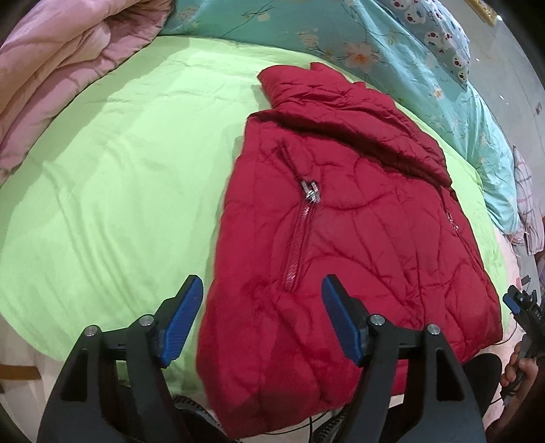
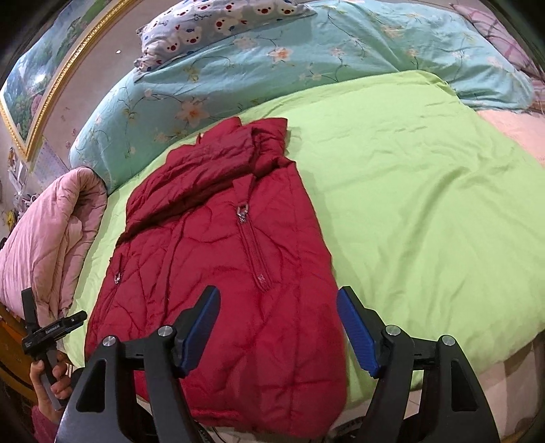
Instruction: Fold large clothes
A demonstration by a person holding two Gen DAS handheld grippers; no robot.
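A dark red quilted jacket (image 1: 357, 238) (image 2: 221, 272) lies flat on a lime green sheet (image 1: 119, 187) (image 2: 425, 204), collar at the far end and hem toward me. A zip with a metal pull runs down its front. My left gripper (image 1: 262, 284) is open above the hem's left part, blue pads apart with nothing between them. My right gripper (image 2: 278, 294) is open above the hem's right part, also with nothing in it. Each gripper shows in the other's view: the right gripper (image 1: 521, 306) at the right edge, the left gripper (image 2: 51, 330) at the lower left, in a hand.
A rolled pink quilt (image 1: 51, 68) (image 2: 44, 238) lies along the bed's left side. A teal floral duvet (image 1: 391, 44) (image 2: 272, 68) and a bear-print pillow (image 1: 442, 37) (image 2: 211, 24) sit behind the jacket. A gold-framed picture (image 2: 41, 85) hangs on the wall.
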